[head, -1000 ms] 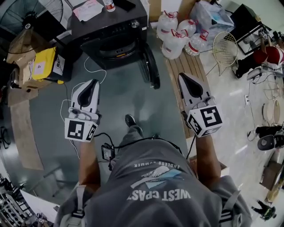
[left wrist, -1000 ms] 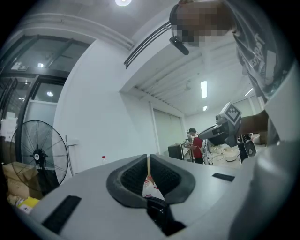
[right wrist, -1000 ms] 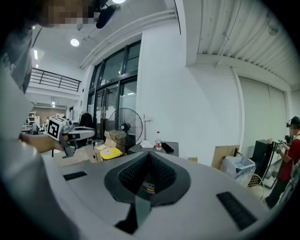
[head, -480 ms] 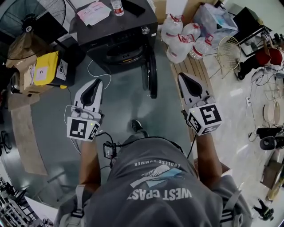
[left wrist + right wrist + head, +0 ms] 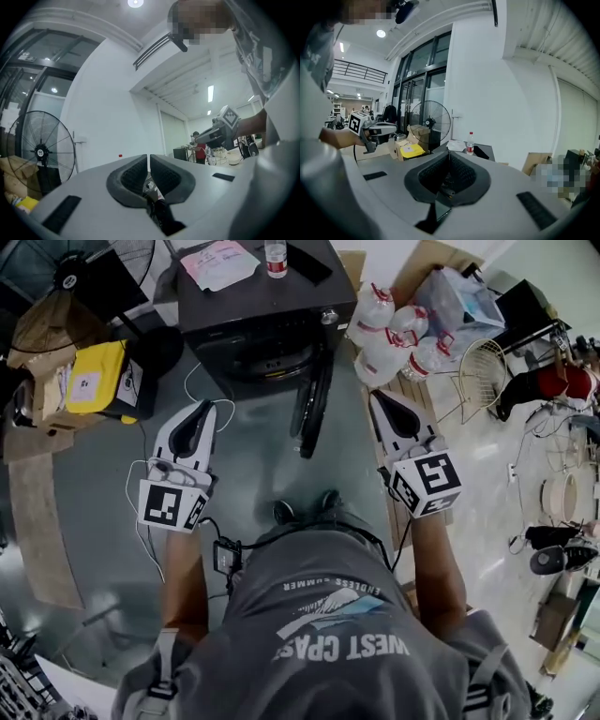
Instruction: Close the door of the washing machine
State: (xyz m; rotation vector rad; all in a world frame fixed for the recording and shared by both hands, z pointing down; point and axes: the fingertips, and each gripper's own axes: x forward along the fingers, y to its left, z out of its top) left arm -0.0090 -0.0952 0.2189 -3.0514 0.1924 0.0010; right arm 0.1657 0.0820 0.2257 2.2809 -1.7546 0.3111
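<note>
The black washing machine (image 5: 253, 320) stands at the top middle of the head view. Its round door (image 5: 314, 399) hangs open, swung out toward me and seen edge-on. My left gripper (image 5: 202, 407) is shut and empty, held level over the floor to the left of the door. My right gripper (image 5: 378, 397) is also shut and empty, just right of the door's edge and apart from it. In the right gripper view the shut jaws (image 5: 449, 154) point at the machine's top (image 5: 480, 151). The left gripper view (image 5: 148, 157) faces a white wall.
A plastic bottle (image 5: 275, 257) and a pink paper (image 5: 223, 262) lie on the machine's top. Large water jugs (image 5: 394, 329) and a wire basket (image 5: 478, 367) stand right of it. A yellow box (image 5: 92, 376) and a fan (image 5: 75, 268) are at left. A white cable (image 5: 199, 382) trails on the floor.
I have stepped toward the washing machine. Both grippers have come closer to it, still shut, and the open door now lies between them.
</note>
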